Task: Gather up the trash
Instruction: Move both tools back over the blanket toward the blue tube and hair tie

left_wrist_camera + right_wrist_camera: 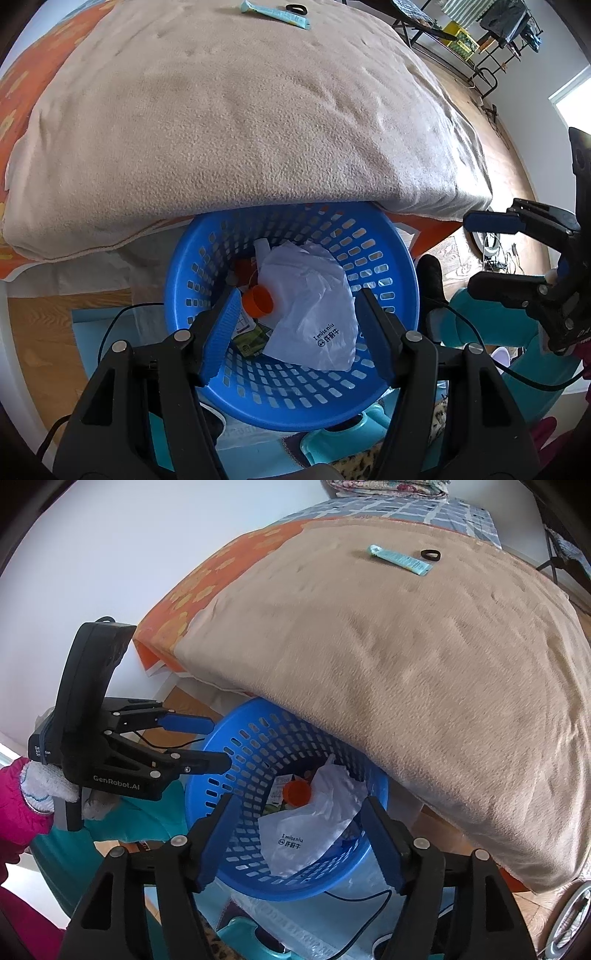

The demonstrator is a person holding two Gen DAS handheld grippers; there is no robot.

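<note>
Both tools hang over a blue basket [291,387] that stands on the floor, its far rim tucked under the overhanging edge of a bed covered with a beige blanket [240,122]. The left tool [295,325] points steeply down into the basket, its blue-padded fingers spread apart with nothing between them — released, gripping nothing. The right tool [299,834] points down into the same basket and is likewise released, its fingers wide and clear of the contents below. In the right wrist view the left tool appears from the side at the left, held by a hand in a white glove [48,786] with a pink sleeve [14,805] behind it.

The trash lies inside the basket: a crumpled white plastic bag [314,302] with small dark print sits on top toward the right, and just beside it, to the left, an orange cap [258,301] sticks up from a pale container. Scraps of printed packaging [249,339] lie beneath them, partly hidden.

Far back on the blanket, well apart from the basket, a light blue wrapper [400,559] lies flat, and near it a small black ring [430,555] — possibly a hair tie. An orange patterned sheet [207,583] shows under the blanket at the left side of the bed.
</note>
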